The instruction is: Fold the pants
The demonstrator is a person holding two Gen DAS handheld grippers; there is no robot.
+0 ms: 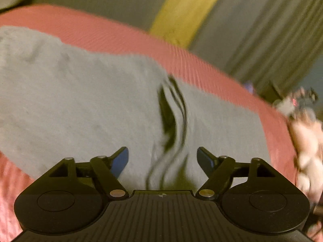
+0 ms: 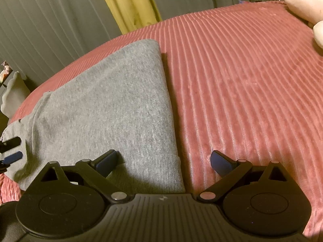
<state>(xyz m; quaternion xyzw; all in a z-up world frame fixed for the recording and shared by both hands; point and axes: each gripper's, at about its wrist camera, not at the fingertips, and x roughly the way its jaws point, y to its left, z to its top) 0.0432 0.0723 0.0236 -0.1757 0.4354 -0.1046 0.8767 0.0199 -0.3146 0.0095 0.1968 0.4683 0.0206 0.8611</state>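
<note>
Grey sweatpants (image 2: 105, 109) lie flat and folded lengthwise on a pink ribbed blanket (image 2: 242, 80). My right gripper (image 2: 164, 160) is open just above the ribbed cuff end, its left finger over the cloth and its right finger over the blanket. In the left wrist view the pants (image 1: 80, 104) fill the middle, with a dark rumpled fold (image 1: 171, 117) running toward me. My left gripper (image 1: 162, 159) is open, straddling that fold, holding nothing. The left gripper's fingertips (image 2: 12, 155) also show at the left edge of the right wrist view, on the pants.
Grey curtains (image 2: 50, 30) and a yellow curtain (image 2: 129, 4) hang behind the bed. A pale pink plush or pillow (image 2: 302, 2) lies at the far right of the blanket. A blurred hand with a device (image 1: 302, 121) shows at the right in the left wrist view.
</note>
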